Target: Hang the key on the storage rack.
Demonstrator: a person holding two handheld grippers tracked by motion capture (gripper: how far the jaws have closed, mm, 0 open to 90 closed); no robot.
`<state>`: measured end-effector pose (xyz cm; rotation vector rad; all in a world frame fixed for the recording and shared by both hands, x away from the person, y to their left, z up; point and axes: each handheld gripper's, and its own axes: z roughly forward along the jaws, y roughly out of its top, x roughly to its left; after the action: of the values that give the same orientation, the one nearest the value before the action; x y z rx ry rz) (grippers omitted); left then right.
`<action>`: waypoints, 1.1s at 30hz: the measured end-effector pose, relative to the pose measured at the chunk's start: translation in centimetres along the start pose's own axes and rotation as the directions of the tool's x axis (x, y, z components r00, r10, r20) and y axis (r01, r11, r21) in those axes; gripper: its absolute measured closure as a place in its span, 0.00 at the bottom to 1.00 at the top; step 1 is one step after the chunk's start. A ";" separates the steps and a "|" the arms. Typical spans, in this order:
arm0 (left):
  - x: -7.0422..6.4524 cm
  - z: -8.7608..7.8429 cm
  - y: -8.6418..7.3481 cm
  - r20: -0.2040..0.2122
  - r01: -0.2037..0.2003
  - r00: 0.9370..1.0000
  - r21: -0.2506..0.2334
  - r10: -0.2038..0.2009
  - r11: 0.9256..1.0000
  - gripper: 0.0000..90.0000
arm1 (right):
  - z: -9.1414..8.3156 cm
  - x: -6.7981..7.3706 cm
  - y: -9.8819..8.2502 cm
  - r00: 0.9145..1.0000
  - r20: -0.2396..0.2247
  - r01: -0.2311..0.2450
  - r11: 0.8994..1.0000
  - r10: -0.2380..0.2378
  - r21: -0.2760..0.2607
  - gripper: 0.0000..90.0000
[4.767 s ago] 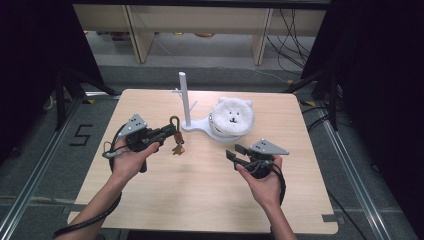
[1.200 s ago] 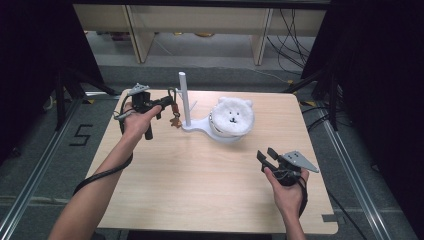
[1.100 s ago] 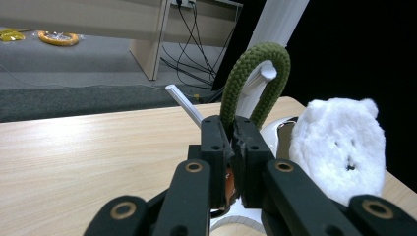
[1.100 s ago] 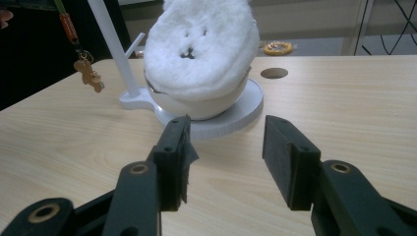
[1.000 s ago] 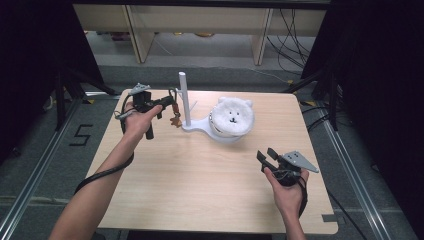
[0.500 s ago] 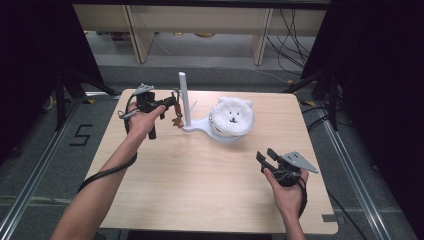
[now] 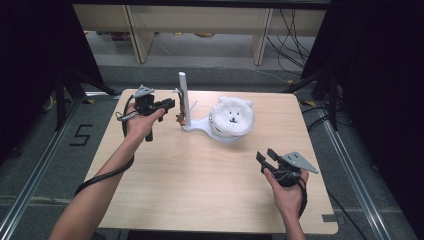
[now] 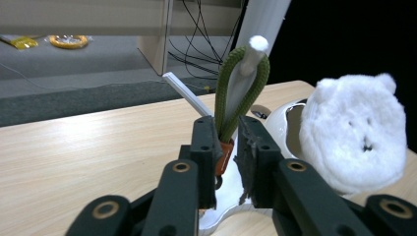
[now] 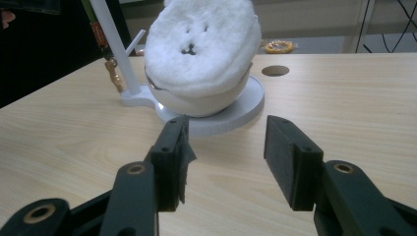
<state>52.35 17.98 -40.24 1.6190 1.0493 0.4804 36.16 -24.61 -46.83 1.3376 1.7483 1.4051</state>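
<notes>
A white stand (image 7: 183,95) with a tall post and side pegs rises at the table's back middle, joined to a white base that carries a plush bear face (image 7: 231,117). A keychain with a green cord loop (image 8: 231,98) hangs over a peg (image 8: 257,44). Its orange collar and brown charm (image 9: 114,73) dangle below. My left gripper (image 7: 171,104) is at the stand. Its jaws have just been opening and stand narrowly apart, with the cord's lower end (image 8: 227,140) between them. My right gripper (image 7: 266,156) rests open and empty at the front right, facing the bear (image 9: 196,44).
The wooden table (image 7: 200,170) has a round hole (image 9: 275,70) behind the bear's base. Wooden shelving legs (image 7: 134,30) and loose cables (image 7: 287,30) lie beyond the far edge. Dark curtains flank both sides.
Since the earliest frame the left gripper carried the keychain from mid-table to the stand, and the right hand drew back to the front right. In the last second, the left jaws parted slightly.
</notes>
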 end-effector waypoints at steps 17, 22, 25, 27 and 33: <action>-0.8 -5.1 -1.8 -0.047 -0.156 0.987 -0.007 0.156 0.988 0.57 | 0.0 0.0 -0.1 0.999 0.012 -0.038 0.999 0.038 0.005 0.58; -1.0 -7.3 -3.3 -0.071 -0.181 0.981 -0.021 0.179 0.983 0.50 | 0.0 -0.3 -0.2 1.000 0.016 -0.023 1.000 0.023 -0.003 0.58; -1.0 -8.0 -4.0 -0.087 -0.191 0.978 -0.015 0.189 0.981 0.48 | 0.1 -0.5 -0.2 1.000 0.016 -0.015 1.000 0.015 -0.015 0.57; -0.9 -8.7 -4.8 -0.101 -0.194 0.976 -0.013 0.192 0.981 0.47 | 0.0 -0.8 -0.2 1.000 0.008 -0.005 1.000 0.005 -0.009 0.57; -0.8 -11.1 -8.9 -0.141 -0.168 0.977 -0.035 0.162 0.985 0.46 | 0.0 -0.6 -0.5 0.998 0.034 -0.055 0.998 0.054 0.014 0.57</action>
<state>40.13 23.71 -44.74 1.6570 1.0014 0.7320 36.23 -25.15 -47.40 1.4187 1.7157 1.3932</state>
